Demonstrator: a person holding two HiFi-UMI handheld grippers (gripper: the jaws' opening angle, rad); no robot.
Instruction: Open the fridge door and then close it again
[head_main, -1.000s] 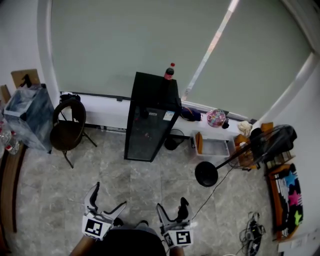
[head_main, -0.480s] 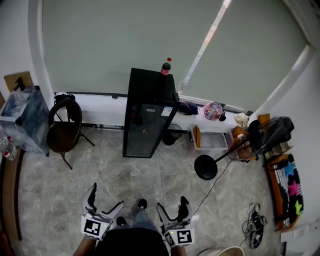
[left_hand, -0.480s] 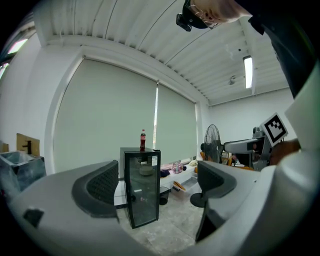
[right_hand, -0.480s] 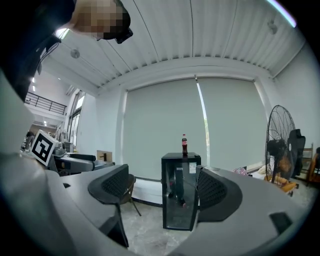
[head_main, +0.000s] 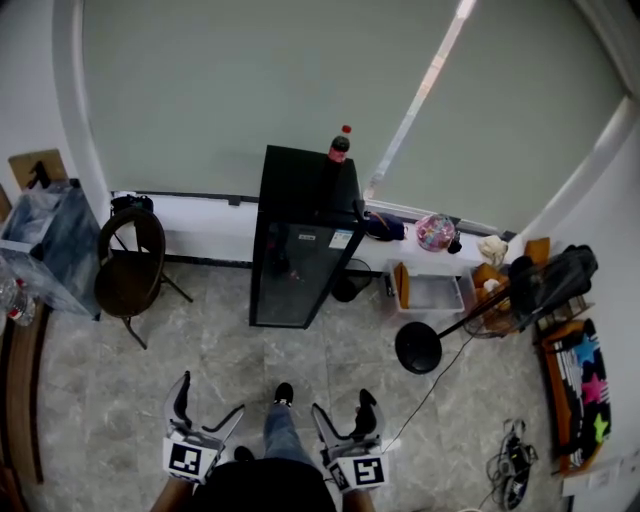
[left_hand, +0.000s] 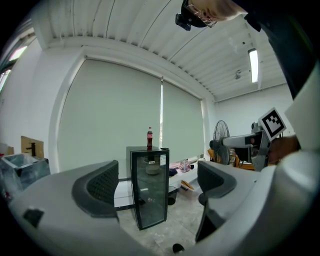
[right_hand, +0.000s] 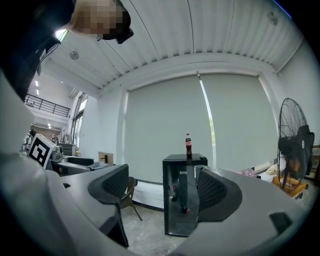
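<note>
Well ahead of the spread, empty fingers of the left gripper (head_main: 210, 398) and right gripper (head_main: 342, 405), fridge (head_main: 298, 245) shut, bottle (head_main: 340, 143) on top: likely a stiff, slick glass door on a magnetic seal, best hooked at its free edge and pulled gently.

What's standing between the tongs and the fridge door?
Nothing visible. Bare floor runs from the left tongs and right tongs, both open, to the fridge door. The chair sits off left, the fan base off right.
</note>
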